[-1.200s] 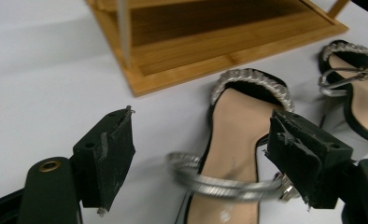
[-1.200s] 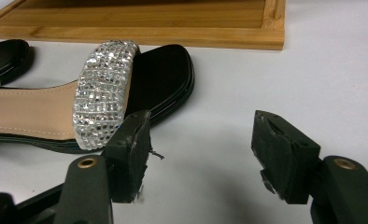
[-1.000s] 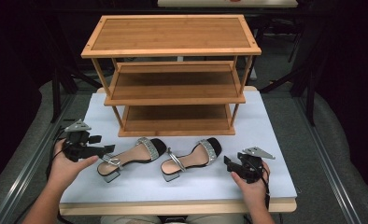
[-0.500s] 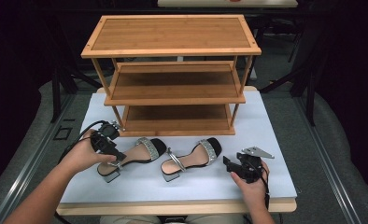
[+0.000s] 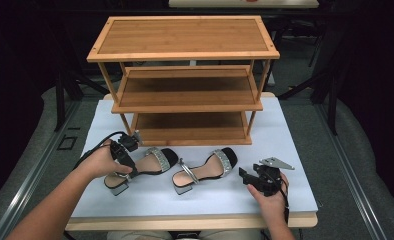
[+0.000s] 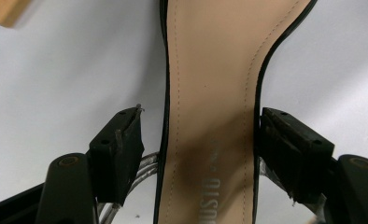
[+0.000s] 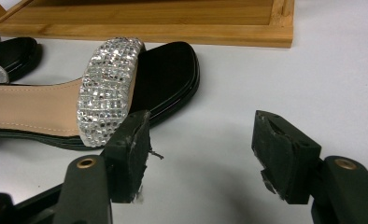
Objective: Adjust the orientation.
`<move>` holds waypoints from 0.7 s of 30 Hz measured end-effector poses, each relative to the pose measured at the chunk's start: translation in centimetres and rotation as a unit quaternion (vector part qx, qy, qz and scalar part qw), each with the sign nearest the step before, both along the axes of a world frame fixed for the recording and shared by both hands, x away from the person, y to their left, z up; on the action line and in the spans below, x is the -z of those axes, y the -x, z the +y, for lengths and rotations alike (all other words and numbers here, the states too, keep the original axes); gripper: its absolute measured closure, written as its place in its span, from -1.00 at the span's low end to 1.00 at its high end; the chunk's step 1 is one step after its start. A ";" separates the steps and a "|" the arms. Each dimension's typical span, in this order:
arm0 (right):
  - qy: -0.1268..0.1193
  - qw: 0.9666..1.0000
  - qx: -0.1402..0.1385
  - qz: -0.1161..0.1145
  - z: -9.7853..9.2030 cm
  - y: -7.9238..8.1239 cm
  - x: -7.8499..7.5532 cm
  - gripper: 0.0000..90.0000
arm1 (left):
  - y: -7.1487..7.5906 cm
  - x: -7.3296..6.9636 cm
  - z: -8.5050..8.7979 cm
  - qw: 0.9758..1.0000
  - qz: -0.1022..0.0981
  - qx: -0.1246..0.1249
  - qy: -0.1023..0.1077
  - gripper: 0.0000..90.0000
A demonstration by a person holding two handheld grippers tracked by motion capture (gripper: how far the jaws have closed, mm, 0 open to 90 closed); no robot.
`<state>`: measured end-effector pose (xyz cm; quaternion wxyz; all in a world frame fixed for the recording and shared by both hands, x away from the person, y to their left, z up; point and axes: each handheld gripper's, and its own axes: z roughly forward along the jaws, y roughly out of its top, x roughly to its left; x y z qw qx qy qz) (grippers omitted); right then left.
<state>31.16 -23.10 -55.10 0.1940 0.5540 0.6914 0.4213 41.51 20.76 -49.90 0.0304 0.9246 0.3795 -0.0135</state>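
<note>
Two black block-heel sandals with glittering silver straps lie side by side on the white table, toes pointing to the rack. My left gripper (image 5: 126, 167) points down over the heel end of the left sandal (image 5: 152, 161). In the left gripper view its jaws straddle the tan insole (image 6: 210, 116). The left gripper (image 6: 201, 140) is open, with a gap at its left pad. My right gripper (image 5: 243, 174) rests on the table just right of the right sandal (image 5: 207, 169). In the right gripper view the gripper (image 7: 201, 135) is open and empty, with the sandal's strap (image 7: 107, 88) off to its left.
A three-tier wooden shoe rack (image 5: 185, 55) stands at the back of the white table (image 5: 290, 135); its bottom shelf (image 7: 173, 25) lies just beyond the sandals' toes. A black cable trails from the left gripper. Dark floor surrounds the table.
My left hand has moved right and down from the table's left side onto the left sandal, so its jaws now straddle the insole. The right hand has stayed put.
</note>
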 end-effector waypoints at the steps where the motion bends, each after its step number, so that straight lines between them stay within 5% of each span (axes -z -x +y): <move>1: 0.000 1.000 0.001 0.000 0.1 0.0 0.0 -0.19 | 0.0 0.2 0.0 1.000 0.005 0.003 0.000 -0.31; 15: 0.000 1.000 -0.004 0.004 0.2 -0.1 0.2 -0.19 | -0.4 1.4 -1.1 0.999 0.029 0.026 -0.020 -0.06; 21: -0.004 1.000 -0.005 0.005 0.1 -0.1 0.2 -0.19 | -0.1 1.1 -1.2 0.999 0.019 0.017 -0.019 -0.05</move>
